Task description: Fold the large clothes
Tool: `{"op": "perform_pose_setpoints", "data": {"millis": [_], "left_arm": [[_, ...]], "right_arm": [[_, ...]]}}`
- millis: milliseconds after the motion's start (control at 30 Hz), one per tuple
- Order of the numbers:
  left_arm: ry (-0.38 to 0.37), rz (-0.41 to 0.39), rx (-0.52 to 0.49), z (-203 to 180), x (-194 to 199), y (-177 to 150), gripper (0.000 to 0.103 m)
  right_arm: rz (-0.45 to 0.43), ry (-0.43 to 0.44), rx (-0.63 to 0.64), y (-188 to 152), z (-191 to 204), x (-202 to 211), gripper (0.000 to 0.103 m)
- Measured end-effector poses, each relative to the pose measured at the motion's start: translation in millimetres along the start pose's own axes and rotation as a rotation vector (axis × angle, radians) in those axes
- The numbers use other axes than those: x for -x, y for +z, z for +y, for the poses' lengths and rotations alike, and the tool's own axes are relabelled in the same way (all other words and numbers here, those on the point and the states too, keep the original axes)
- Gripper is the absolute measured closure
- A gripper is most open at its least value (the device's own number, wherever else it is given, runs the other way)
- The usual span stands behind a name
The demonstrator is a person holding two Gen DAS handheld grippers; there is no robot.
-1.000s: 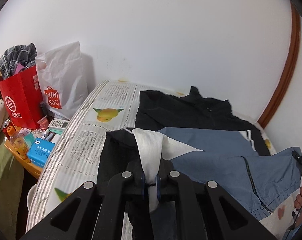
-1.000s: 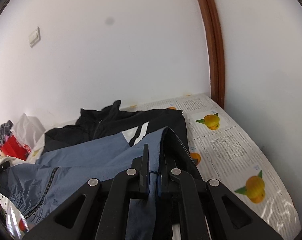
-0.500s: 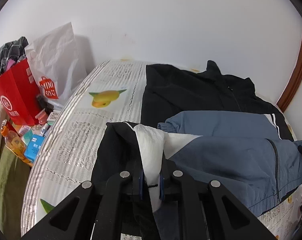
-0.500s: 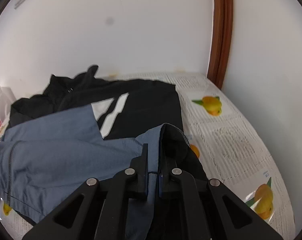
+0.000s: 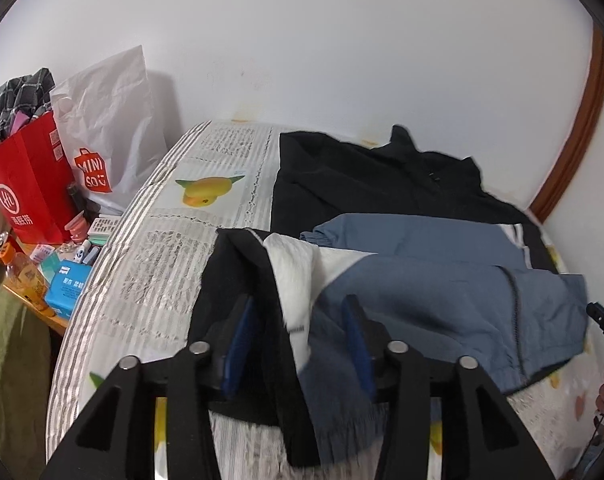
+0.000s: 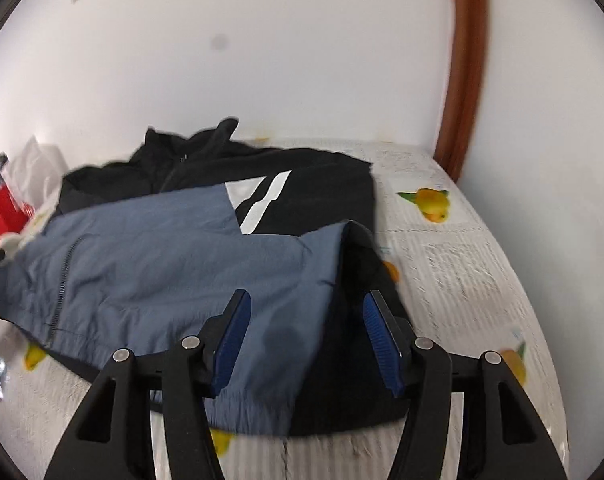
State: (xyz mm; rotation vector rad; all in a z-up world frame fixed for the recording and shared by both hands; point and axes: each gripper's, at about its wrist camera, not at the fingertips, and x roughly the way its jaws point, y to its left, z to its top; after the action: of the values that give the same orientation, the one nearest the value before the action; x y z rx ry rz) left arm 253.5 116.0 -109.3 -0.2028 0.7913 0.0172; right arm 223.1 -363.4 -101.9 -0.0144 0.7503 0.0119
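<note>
A black, blue and white zip jacket lies on the bed, its lower part folded up over its black upper part. It also shows in the right wrist view. My left gripper is open, its blue pads on either side of the folded left edge with the white panel. My right gripper is open over the folded right edge, where blue meets black. Neither gripper holds cloth.
The bed has a newspaper-print sheet with yellow fruit pictures. A side table at the left holds a red bag, a white Miniso bag and small items. White walls and a brown door frame stand behind.
Both grippers have opened and let go of the jacket edges they held. The folded part now rests on the jacket.
</note>
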Motion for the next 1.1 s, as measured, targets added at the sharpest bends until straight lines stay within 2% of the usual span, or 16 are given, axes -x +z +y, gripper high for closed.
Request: {"op": "perform_pose_setpoints", "data": {"millis": [133, 233, 300, 333, 400, 567, 700, 867, 933, 1000, 1067, 1100], "left_arm": [[-0.02, -0.015, 0.029, 16, 22, -10, 0.055], [-0.009, -0.013, 0.05, 29, 31, -17, 0.055], [0.017, -0.006, 0.058, 37, 32, -22, 0.055], [0.026, -0.001, 0.062, 40, 31, -24, 0.055], [0.04, 0.019, 0.077, 47, 27, -29, 0.055], [0.055, 0.059, 0.081, 60, 14, -34, 0.055], [0.003, 0.105, 0.065, 61, -3, -35, 0.055], [-0.02, 0.153, 0.077, 63, -24, -39, 0.055], [-0.022, 0.149, 0.071, 61, -27, -40, 0.055], [-0.013, 0.136, 0.05, 56, -28, -41, 0.058], [-0.012, 0.132, 0.046, 53, -28, -42, 0.066], [-0.014, 0.133, 0.042, 52, -28, -42, 0.068]], "right_arm": [[-0.017, -0.046, -0.109, -11, -36, 24, 0.045], [0.026, -0.068, -0.176, -24, -63, 26, 0.045], [0.052, -0.058, -0.201, -31, -71, 24, 0.045], [0.069, -0.026, -0.219, -35, -75, 22, 0.045], [0.085, 0.008, -0.238, -40, -77, 18, 0.046], [0.105, 0.017, -0.213, -43, -69, 1, 0.046], [0.131, 0.04, -0.193, -40, -59, -16, 0.046], [0.162, 0.041, -0.186, -35, -51, -36, 0.046], [0.173, 0.052, -0.207, -35, -53, -43, 0.046], [0.181, 0.059, -0.218, -36, -55, -47, 0.047], [0.178, 0.064, -0.217, -37, -55, -49, 0.049], [0.177, 0.07, -0.214, -37, -54, -49, 0.055]]}}
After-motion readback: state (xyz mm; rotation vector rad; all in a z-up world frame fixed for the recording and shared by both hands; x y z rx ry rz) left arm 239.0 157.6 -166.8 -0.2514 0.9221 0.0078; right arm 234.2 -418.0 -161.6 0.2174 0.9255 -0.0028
